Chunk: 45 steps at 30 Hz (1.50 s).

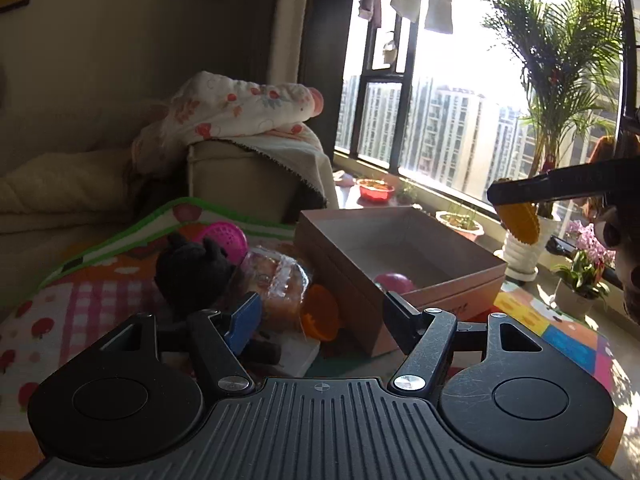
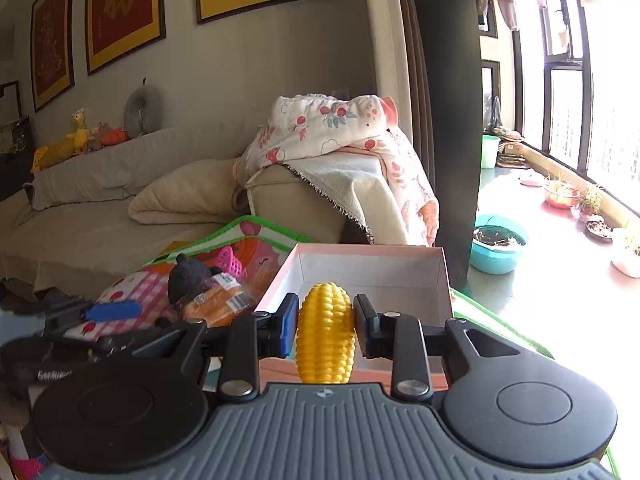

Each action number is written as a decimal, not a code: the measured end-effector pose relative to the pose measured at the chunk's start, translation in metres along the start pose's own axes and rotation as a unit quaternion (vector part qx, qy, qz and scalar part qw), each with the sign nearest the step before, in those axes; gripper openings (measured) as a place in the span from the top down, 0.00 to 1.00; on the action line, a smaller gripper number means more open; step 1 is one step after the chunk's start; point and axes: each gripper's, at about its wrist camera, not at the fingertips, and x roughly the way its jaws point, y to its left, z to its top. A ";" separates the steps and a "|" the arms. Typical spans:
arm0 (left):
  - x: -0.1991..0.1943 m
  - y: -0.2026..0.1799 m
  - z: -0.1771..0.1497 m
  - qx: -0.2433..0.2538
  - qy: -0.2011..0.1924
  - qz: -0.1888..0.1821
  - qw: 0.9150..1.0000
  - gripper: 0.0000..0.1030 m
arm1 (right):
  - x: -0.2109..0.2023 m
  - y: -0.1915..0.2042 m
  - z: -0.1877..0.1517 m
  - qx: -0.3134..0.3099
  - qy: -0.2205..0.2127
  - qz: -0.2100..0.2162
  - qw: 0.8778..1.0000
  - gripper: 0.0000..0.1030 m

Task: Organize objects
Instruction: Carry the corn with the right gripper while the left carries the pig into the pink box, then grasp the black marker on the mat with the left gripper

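My right gripper [image 2: 325,322] is shut on a yellow toy corn cob [image 2: 326,334], held upright just before the near rim of an open cardboard box [image 2: 445,276]. The left wrist view shows that same gripper [image 1: 516,204] from the side, with the corn cob [image 1: 520,220] hanging above the box's [image 1: 340,252] right end. A pink ball [image 1: 394,280] lies inside the box. My left gripper [image 1: 320,314] stands open, nothing between its fingers, low over a pile left of the box: a black plush toy [image 1: 188,270], wrapped bread [image 1: 280,280], an orange cup [image 1: 322,312] and a pink sieve-like toy [image 1: 226,238].
The pile and box sit on a colourful play mat [image 1: 72,300]. A beige sofa [image 2: 120,200] with blankets stands behind. Potted plants [image 1: 524,248] and bowls line the window sill and floor to the right. A person's hand [image 1: 624,260] shows at the right edge.
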 end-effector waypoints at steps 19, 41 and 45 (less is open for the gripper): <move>0.031 0.049 -0.006 -0.167 0.079 0.043 0.982 0.30 | 0.014 0.009 -0.066 -0.014 0.039 -0.043 0.998 0.05; 0.055 0.048 -0.014 -0.116 0.087 0.097 0.985 0.76 | 0.014 0.058 -0.105 -0.070 0.041 -0.005 0.997 0.05; 0.032 0.045 -0.022 -0.095 0.095 0.065 0.989 0.77 | 0.018 0.079 -0.094 -0.096 0.037 0.015 0.995 0.05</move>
